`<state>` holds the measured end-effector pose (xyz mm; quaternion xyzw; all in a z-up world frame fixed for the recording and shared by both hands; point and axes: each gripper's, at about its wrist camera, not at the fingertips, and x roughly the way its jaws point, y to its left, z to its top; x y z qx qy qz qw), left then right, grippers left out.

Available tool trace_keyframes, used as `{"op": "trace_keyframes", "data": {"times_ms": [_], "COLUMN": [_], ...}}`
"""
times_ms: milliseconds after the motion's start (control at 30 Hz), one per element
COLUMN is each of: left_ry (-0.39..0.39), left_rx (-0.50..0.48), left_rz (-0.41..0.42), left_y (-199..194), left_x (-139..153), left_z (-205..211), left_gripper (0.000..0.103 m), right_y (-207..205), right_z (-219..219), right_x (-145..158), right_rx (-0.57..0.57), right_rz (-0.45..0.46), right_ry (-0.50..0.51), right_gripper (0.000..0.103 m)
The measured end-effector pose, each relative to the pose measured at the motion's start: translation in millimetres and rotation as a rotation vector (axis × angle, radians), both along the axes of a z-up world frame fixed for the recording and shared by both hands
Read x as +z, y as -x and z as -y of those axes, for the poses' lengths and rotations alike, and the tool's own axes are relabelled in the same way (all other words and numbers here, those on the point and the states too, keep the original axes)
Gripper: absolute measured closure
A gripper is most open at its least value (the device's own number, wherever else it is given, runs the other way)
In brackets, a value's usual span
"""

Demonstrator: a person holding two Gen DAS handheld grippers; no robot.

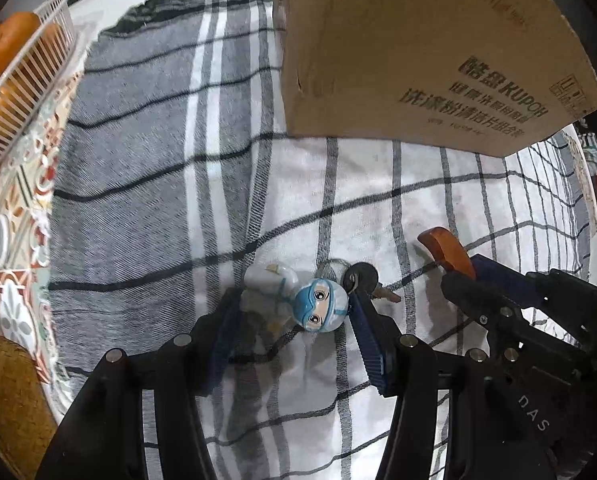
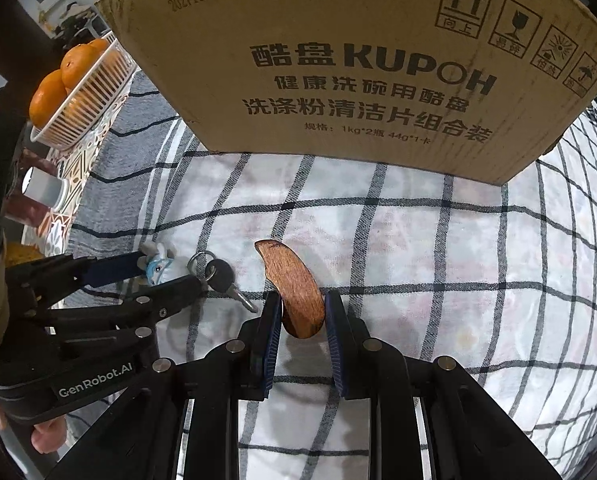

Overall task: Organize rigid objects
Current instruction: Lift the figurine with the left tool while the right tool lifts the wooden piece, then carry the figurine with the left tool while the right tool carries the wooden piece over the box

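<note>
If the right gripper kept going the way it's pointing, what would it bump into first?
The right gripper points steeply down, jaws shut on the wooden piece. Straight on, that wood would probably press into the checked cloth first. The cardboard box stands farther ahead.

You see a grey-and-white plaid cloth, brown wooden piece, blue-white figurine, black key, oranges upper left.

Glossy plastic figurine; matt wood piece; woven cloth; cardboard box.
</note>
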<state>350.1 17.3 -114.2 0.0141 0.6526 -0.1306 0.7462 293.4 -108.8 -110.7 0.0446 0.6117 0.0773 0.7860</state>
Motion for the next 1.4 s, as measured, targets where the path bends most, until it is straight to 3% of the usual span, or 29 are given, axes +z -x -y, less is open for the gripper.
{"op": "trace_keyframes", "data": {"times_ms": [600, 1400], "left_ry": [-0.001, 0.019], "left_rx": [0.003, -0.007], "left_rz": [0.107, 0.302], "left_y": [13.6, 33.4], "left_x": [41.7, 118.6], "left_z": [-8.7, 0.6], "left_gripper": [0.048, 0.049], "right_y": [6.2, 28.1], "right_z": [4.9, 19.7], "right_x": [26.9, 107.0], "right_rx": [0.005, 0.021], "right_rz": [0.056, 0.236], "right_ry": [-0.014, -0.009], "right_gripper": [0.079, 0.079]}}
